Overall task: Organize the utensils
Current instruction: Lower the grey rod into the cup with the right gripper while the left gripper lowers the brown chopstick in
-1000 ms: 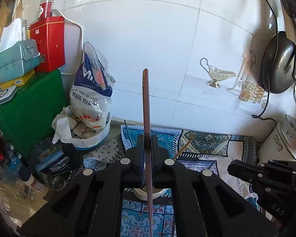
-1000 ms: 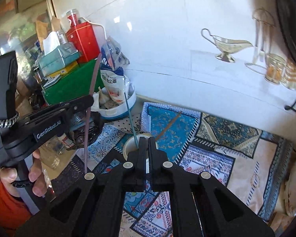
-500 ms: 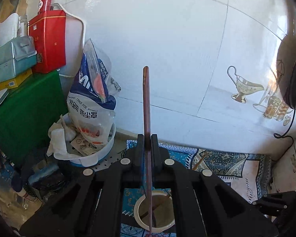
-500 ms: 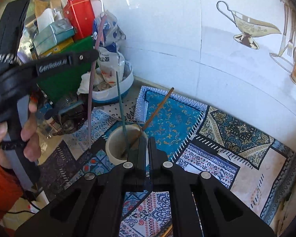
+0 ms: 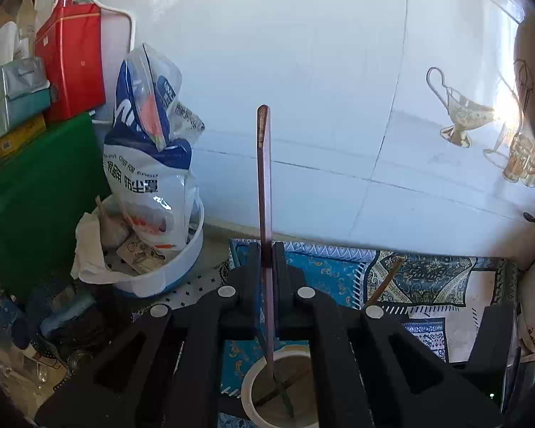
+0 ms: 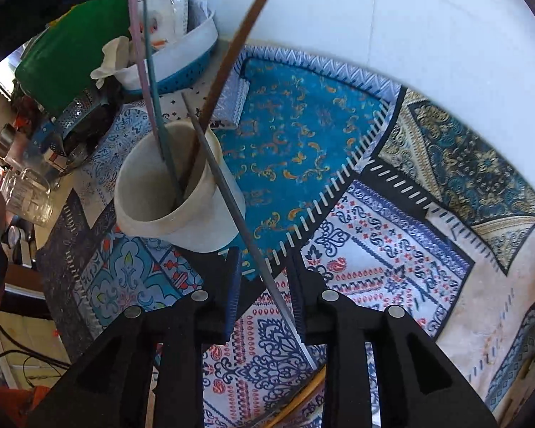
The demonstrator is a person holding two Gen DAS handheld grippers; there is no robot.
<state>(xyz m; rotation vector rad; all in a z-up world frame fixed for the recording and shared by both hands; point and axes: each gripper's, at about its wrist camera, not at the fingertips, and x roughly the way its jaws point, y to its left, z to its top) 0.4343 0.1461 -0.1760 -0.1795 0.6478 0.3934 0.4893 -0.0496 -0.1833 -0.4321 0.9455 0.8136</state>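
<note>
A white cup (image 6: 174, 185) stands on the patterned cloth (image 6: 392, 249). A green chopstick (image 6: 153, 71) and a brown one (image 6: 232, 50) lean inside it. My left gripper (image 5: 266, 249) is shut on a purple chopstick (image 5: 264, 178), held upright with its lower end inside the cup (image 5: 248, 388). My right gripper (image 6: 264, 260) hangs just right of the cup and its jaws are opening. A thin grey chopstick (image 6: 232, 199) slants across the cup's rim and runs between them, and neither pad presses on it. A yellow stick (image 6: 296, 399) lies under the right gripper.
A white basin (image 5: 182, 267) holds a blue and white bag (image 5: 149, 164) at back left, beside a green board (image 5: 35, 196) and a red tin (image 5: 71, 60). A glass jar (image 6: 25, 192) stands left of the cup. The tiled wall (image 5: 303, 71) is close behind.
Both grippers came down to the cup. The right jaws went from shut to apart, and the green chopstick they held now stands in the cup. The purple chopstick's lower end entered the cup.
</note>
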